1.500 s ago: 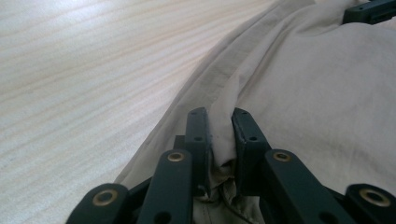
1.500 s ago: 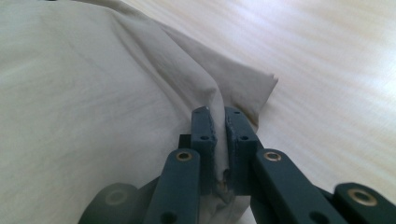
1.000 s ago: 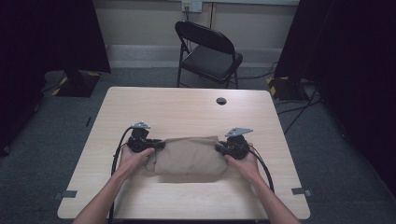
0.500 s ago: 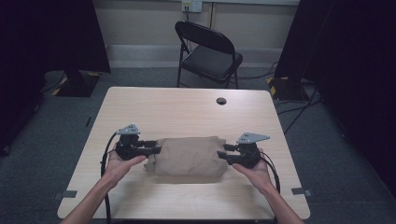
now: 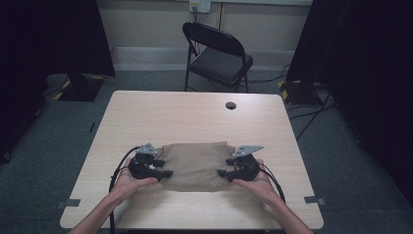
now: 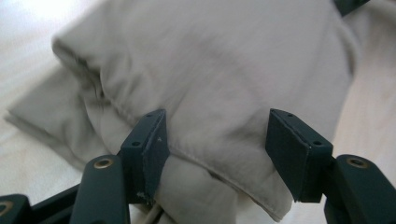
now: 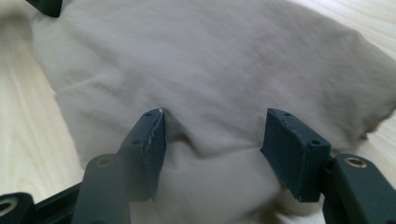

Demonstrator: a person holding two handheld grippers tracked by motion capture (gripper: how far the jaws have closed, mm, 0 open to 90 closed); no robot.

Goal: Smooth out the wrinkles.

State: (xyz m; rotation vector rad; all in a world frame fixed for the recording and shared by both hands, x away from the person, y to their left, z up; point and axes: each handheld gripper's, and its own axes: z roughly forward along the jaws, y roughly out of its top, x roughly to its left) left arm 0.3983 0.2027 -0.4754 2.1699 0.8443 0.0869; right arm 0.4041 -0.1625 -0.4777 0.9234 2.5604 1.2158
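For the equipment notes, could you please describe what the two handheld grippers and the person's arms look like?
Both the left gripper and the right gripper are black, each topped by a grey three-cornered plate and trailing a black cable. Each has two dark, flat, rectangular pads with small screw holes, on arms with brass-coloured pivots. The forearms are bare, no sleeves visible.

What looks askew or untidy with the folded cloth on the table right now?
The tan cloth is folded but rumpled: in the left gripper view its layers splay unevenly at one end. Both grippers, left and right, have just been opening and their pads stand apart. Nothing spilled or damaged.
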